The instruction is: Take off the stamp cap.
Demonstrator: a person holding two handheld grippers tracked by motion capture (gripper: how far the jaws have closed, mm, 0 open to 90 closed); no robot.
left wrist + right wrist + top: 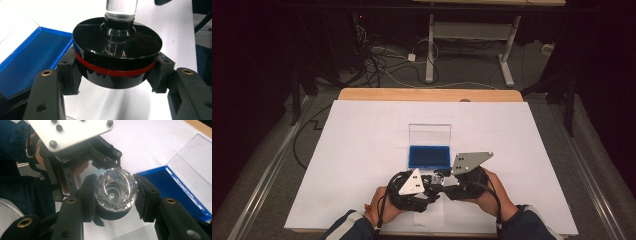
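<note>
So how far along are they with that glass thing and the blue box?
The blue box already lies open, its clear lid upright. In hand: the left gripper clamps the black base, the right gripper clamps the faceted glass top. Nothing is in the box yet, so placing it probably remains.

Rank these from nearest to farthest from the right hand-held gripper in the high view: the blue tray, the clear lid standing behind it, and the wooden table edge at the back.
1. Blue tray: just ahead and left of the right hand-held gripper.
2. Clear lid: upright right behind the tray.
3. Wooden table edge: far side, beyond the white sheet.
</note>
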